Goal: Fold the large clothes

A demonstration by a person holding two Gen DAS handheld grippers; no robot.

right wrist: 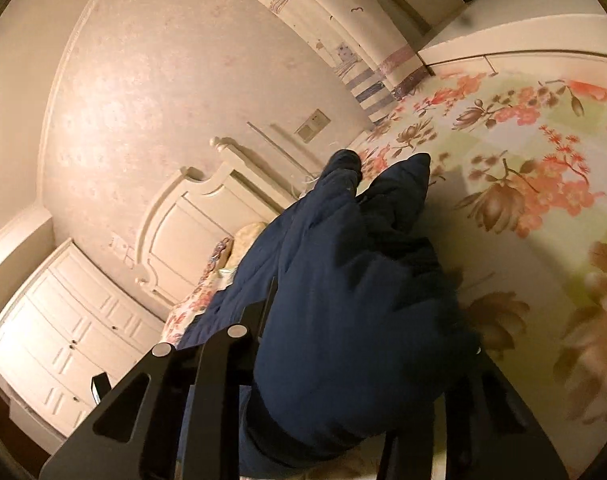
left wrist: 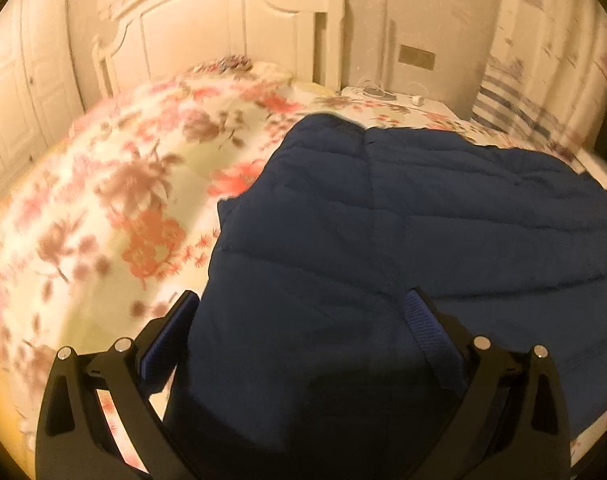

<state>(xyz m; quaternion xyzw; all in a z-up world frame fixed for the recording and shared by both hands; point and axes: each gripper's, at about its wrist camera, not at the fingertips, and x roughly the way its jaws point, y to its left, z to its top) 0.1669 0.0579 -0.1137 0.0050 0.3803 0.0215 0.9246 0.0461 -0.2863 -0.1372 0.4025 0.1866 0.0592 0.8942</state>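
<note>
A navy quilted jacket (left wrist: 423, 208) lies spread on the floral bedspread (left wrist: 115, 200). My left gripper (left wrist: 303, 308) has its jaws wide apart, with a thick fold of the jacket's near edge lying between the blue pads (left wrist: 423, 320). In the right wrist view the jacket (right wrist: 355, 280) bunches up and covers my right gripper (right wrist: 367, 336). Its fingertips are hidden by the cloth, and the view is tilted steeply over the bedspread (right wrist: 523, 168).
A white headboard (left wrist: 223, 28) stands at the bed's far end, with a nightstand (left wrist: 387, 96) holding small items beside it. White cabinets (right wrist: 63, 340) line one wall. A patterned curtain (left wrist: 543, 80) hangs at the right.
</note>
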